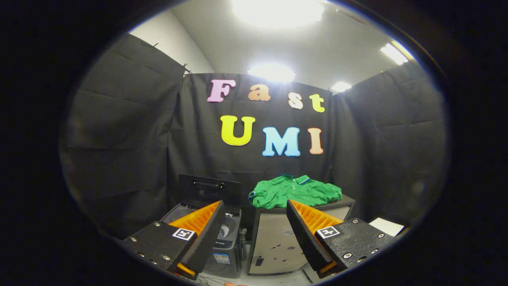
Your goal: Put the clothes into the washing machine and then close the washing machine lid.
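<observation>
The claw (254, 226) hangs spread wide, gripping nothing. Beyond its fingers a green polo shirt (294, 192) lies crumpled on a grey cabinet (278, 242). Just left of that cabinet stands the washing machine (222, 246), its lid (209, 190) raised upright.

No brand, number or word can be read on any object here. Each of the two fingers (216, 222) carries a small square black-and-white marker (183, 234) on its upper block; the pattern is a coded sign, not letters. The washing machine (222, 238), seen between the spread fingers, has a small sticker (221, 258) on its front, too small and blurred to read. The cabinet (274, 242) beside it bears only dark marks that form no legible writing. A white sheet (387, 226) beyond the right finger shows no print.
</observation>
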The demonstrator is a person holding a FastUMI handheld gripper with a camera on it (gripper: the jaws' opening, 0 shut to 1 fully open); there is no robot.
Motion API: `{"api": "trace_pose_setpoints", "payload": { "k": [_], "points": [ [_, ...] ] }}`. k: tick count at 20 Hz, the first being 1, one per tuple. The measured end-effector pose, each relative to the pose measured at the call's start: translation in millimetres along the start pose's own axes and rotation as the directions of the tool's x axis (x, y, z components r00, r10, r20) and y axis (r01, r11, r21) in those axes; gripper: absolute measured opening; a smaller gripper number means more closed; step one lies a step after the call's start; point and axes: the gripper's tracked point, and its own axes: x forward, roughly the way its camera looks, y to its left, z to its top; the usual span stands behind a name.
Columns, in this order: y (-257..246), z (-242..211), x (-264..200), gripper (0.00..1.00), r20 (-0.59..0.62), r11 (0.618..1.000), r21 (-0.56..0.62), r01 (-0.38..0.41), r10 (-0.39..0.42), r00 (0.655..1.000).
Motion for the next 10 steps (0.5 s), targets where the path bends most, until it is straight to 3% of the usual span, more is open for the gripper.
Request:
{"api": "trace_pose_setpoints", "payload": {
  "k": [7, 10],
  "points": [
    [-29.3, 45.5, 83.1, 0.95, -0.053, 0.999, -0.030, 0.040, -0.042, 0.998],
    [-51.6, 56.1, 129.2, 0.94, -0.080, 0.998, 0.009, 0.067, -0.066, 0.995]
  ]
}}
